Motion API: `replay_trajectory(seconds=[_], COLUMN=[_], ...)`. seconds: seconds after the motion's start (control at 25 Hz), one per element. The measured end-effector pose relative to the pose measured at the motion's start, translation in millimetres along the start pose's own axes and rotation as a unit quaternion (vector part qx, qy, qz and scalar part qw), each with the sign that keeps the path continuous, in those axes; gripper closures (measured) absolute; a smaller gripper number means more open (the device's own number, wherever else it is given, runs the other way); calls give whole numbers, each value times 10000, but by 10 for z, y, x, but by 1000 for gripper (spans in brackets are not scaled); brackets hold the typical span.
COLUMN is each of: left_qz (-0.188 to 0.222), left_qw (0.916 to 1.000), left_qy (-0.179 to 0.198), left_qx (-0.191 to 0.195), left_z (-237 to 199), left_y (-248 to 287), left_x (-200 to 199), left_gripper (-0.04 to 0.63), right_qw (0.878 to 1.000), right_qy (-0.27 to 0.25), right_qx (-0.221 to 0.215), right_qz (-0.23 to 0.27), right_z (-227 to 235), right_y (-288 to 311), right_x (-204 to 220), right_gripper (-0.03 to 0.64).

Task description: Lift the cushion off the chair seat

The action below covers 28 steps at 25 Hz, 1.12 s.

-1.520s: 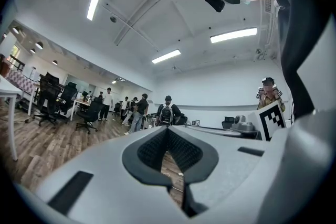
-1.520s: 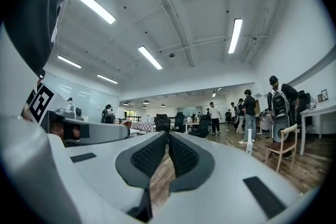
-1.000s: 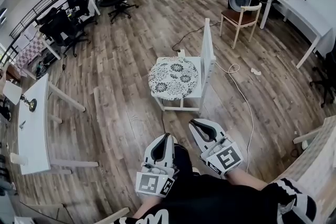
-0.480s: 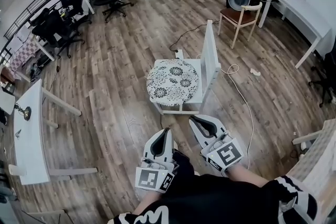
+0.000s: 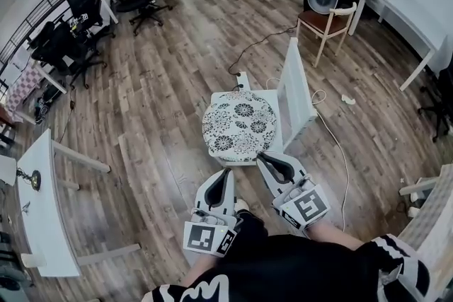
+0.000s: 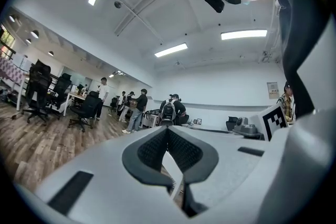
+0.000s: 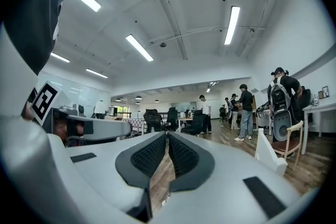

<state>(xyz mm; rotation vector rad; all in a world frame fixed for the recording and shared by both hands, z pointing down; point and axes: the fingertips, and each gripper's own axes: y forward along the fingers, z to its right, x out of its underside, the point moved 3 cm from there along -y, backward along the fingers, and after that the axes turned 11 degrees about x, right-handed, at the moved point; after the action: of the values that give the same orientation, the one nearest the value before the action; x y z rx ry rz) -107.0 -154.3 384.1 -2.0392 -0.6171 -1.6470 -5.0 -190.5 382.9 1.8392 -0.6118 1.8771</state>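
Now left gripper, right gripper both closed, empty, near cushion.

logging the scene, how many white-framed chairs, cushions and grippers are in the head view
white-framed chairs: 2, the cushioned chair and the brown-seat chair
cushion: 1
grippers: 2, left gripper and right gripper
total: 5

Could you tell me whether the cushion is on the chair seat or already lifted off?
On the seat: the patterned cushion lies flat on the white chair, covering most of its seat.
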Motion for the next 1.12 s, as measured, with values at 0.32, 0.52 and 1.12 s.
replay_trajectory(seconds=[0.32,0.52,1.12], left_qz=[-70,-119,-378], left_qw=[9998,9996,9989], left_qy=[49,23,-264], left_qx=[185,243,-121], left_z=[-721,-1062,-1659], left_y=[329,427,636], left_x=[-139,-101,175], left_gripper=[594,594,594], right_qw=[9998,9995,9960], right_qy=[47,23,77], right_qx=[187,306,360], right_qz=[85,66,-811], right_z=[98,121,495], right_y=[765,1060,1624], right_x=[-27,56,709], right_gripper=[583,584,583])
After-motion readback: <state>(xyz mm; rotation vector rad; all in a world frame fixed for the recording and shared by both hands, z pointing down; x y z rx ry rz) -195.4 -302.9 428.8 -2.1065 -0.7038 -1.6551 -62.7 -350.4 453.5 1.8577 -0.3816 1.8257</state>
